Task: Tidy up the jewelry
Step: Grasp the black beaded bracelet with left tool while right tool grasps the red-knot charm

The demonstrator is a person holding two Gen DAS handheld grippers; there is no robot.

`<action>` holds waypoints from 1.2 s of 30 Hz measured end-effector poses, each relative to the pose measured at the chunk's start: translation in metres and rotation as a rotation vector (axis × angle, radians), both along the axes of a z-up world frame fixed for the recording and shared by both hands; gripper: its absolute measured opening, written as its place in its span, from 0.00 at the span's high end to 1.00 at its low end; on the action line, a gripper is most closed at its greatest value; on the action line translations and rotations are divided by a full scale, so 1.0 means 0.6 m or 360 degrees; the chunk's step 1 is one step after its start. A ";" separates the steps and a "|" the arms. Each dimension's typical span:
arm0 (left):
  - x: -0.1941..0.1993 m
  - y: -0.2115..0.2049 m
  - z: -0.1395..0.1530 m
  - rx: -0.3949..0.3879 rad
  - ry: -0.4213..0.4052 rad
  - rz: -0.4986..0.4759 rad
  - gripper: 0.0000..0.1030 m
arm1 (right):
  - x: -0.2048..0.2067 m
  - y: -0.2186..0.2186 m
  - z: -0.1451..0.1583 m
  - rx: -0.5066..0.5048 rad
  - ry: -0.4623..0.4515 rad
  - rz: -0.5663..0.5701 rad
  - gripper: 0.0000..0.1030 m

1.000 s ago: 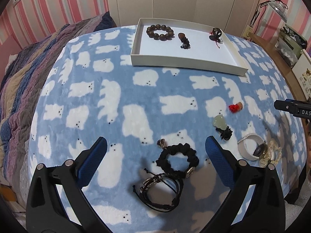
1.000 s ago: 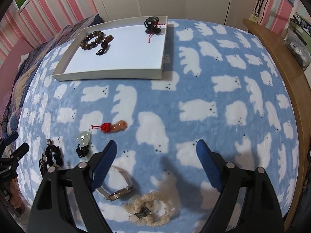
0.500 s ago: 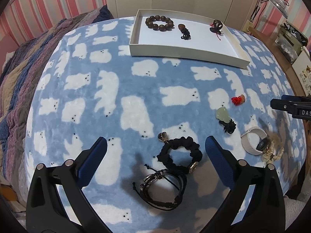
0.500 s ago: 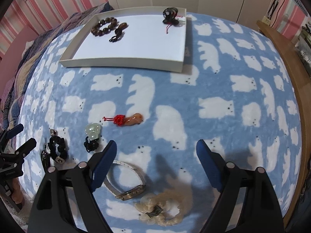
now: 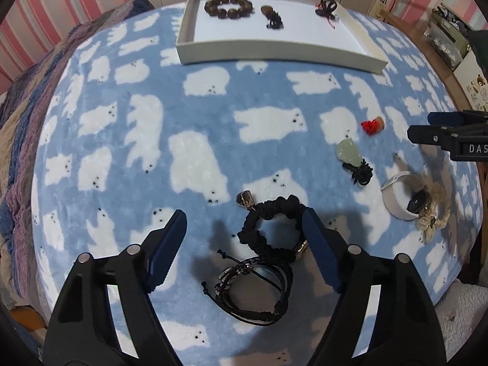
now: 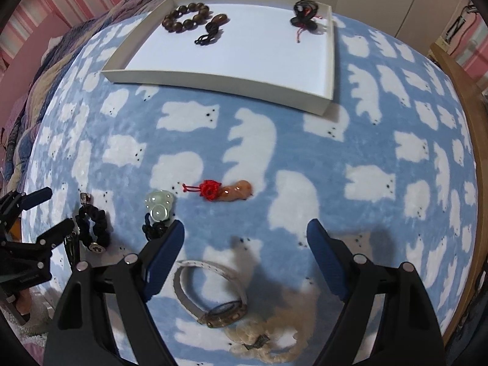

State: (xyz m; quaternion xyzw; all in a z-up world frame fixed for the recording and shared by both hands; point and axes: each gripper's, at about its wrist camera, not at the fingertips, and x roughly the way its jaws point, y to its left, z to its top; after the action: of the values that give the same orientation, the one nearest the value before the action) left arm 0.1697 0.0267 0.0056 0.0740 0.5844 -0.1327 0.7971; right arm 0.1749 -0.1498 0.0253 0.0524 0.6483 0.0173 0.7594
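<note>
A white tray (image 5: 274, 52) at the far side holds a brown bead bracelet (image 5: 228, 6), a dark pendant (image 5: 273, 16) and a black-red knot (image 5: 327, 7). My left gripper (image 5: 244, 235) is open above a black scrunchie bracelet (image 5: 271, 228) and a black cord bracelet (image 5: 256, 286). My right gripper (image 6: 245, 247) is open above a white-strap watch (image 6: 213, 292) and a cream shell bracelet (image 6: 268, 335). A green jade pendant (image 6: 160, 206) and an orange pendant with a red knot (image 6: 225, 190) lie loose on the blanket.
Everything lies on a blue blanket with white bears (image 5: 198, 158) over a bed. A striped quilt (image 5: 18, 106) is at the left. A wooden edge (image 6: 466, 140) and cluttered shelves (image 5: 448, 39) are at the right. The right gripper shows in the left wrist view (image 5: 451, 140).
Both grippers have moved forward and lower toward the blanket. The left now straddles the black scrunchie bracelet; the right is closer over the watch. No jewelry has moved.
</note>
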 end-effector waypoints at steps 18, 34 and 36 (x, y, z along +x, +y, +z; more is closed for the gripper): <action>0.027 -0.027 -0.058 0.0061 0.0158 -0.0096 0.62 | 0.046 0.063 -0.050 0.0027 0.0143 0.0195 0.61; 0.042 -0.040 -0.062 0.0048 0.0156 -0.0119 0.78 | 0.062 0.097 -0.072 -0.0036 0.0179 0.0282 0.75; 0.044 -0.040 -0.060 0.0053 0.0149 -0.0123 0.80 | 0.065 0.098 -0.074 -0.0031 0.0180 0.0282 0.75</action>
State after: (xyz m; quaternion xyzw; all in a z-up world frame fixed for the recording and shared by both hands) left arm 0.1963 0.0027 -0.0304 0.1035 0.6200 -0.1568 0.7618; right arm 0.2137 -0.0909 -0.0193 -0.0115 0.6924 0.0751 0.7175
